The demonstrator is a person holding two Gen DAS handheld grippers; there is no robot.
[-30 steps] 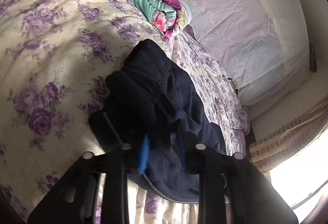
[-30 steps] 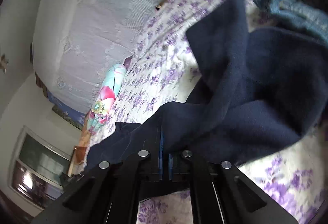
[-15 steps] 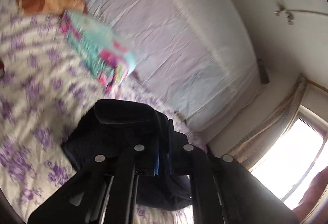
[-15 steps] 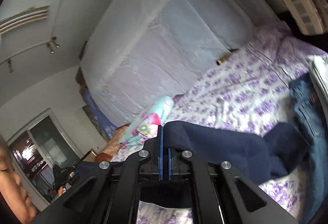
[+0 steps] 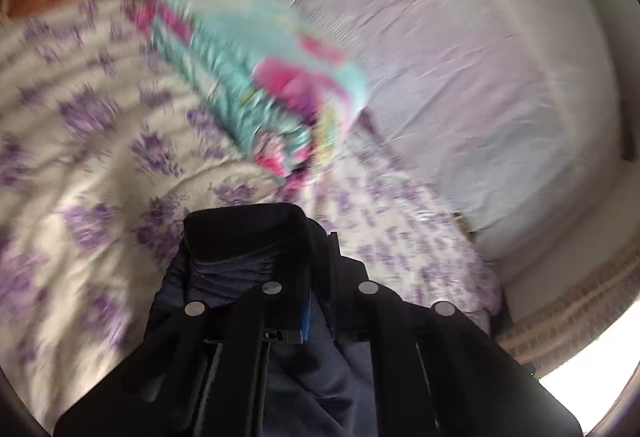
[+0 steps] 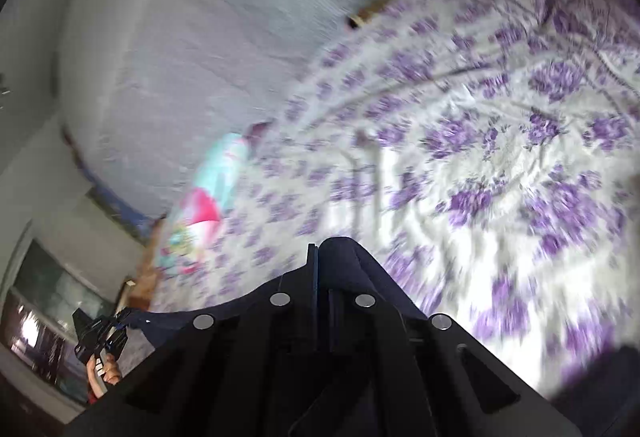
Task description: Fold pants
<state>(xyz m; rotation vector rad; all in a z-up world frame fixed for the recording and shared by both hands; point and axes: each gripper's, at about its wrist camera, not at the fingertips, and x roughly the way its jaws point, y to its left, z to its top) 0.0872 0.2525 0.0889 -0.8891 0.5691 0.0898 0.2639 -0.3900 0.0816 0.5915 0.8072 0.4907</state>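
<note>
Left gripper — jaws closed down on a bunched fold of the navy pants, fabric rising above the fingers and hanging below. Right gripper likewise pinched tight on the pants, cloth trailing left toward the other gripper, small at the frame edge. Pants held up off the purple-flowered bedspread. Farther back — a folded turquoise-and-pink quilt, then the pale cloth-draped headboard. Both views blurred.
</note>
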